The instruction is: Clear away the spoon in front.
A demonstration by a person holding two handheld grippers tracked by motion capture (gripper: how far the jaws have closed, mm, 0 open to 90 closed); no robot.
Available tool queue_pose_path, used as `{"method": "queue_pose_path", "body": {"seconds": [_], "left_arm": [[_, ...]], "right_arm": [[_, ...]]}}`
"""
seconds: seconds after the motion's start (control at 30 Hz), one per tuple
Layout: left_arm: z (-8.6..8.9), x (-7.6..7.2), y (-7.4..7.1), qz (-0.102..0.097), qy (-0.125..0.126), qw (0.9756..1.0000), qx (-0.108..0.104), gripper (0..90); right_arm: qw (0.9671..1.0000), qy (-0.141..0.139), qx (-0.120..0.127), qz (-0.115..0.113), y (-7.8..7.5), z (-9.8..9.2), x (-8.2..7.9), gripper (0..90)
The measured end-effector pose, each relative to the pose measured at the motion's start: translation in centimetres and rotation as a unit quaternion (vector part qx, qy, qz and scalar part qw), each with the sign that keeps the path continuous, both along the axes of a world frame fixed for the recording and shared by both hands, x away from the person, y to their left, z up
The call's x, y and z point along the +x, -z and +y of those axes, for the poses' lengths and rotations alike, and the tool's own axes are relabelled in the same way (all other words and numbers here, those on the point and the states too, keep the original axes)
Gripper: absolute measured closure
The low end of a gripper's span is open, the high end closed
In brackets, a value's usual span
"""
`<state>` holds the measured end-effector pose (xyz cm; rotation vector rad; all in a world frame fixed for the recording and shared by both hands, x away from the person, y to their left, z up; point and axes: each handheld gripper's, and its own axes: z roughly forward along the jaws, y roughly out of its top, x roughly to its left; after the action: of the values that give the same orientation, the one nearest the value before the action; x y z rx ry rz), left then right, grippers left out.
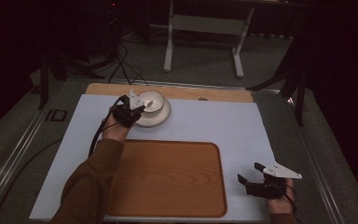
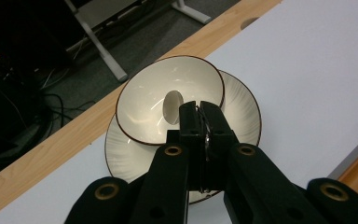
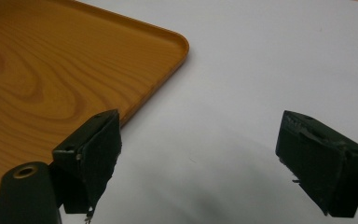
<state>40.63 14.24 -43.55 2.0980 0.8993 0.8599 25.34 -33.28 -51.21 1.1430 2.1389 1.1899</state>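
Bowl (image 2: 168,105) sits on saucer (image 2: 242,109) at far edge of tabletop (image 1: 214,123), beyond far-left corner of wooden tray (image 1: 168,179). Left tool (image 2: 204,122) clamped shut on bowl's near rim; I see rim pinched between pads, bowl tipped toward me. Tray lies nearer me and rightward of bowl, so I judge carry runs back toward my side. Right tool (image 3: 200,154) gapes wide, nothing between pads, resting just beside tray's near-right corner, well apart from bowl. Left hand plainly nearer.
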Motion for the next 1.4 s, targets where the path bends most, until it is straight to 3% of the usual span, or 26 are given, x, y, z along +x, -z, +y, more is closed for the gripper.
{"method": "queue_pose_path", "body": {"seconds": [0.57,1.0,1.4], "left_arm": [[0.4,-1.5,-1.5,-0.011,0.011,0.9999,-0.007,88.6],[0.7,-2.7,-2.2,-0.018,0.017,0.9997,0.001,88.6],[1.9,-4.8,-2.7,-0.023,0.014,0.9996,0.003,88.6]], "right_arm": [[1.0000,0.001,0.002,-0.001,0.0,0.0,0.0,14.1],[1.0000,0.002,0.003,-0.003,-0.1,-0.1,-0.1,14.0],[1.0000,0.003,0.004,-0.006,-0.2,-0.1,-0.2,14.1]]}}
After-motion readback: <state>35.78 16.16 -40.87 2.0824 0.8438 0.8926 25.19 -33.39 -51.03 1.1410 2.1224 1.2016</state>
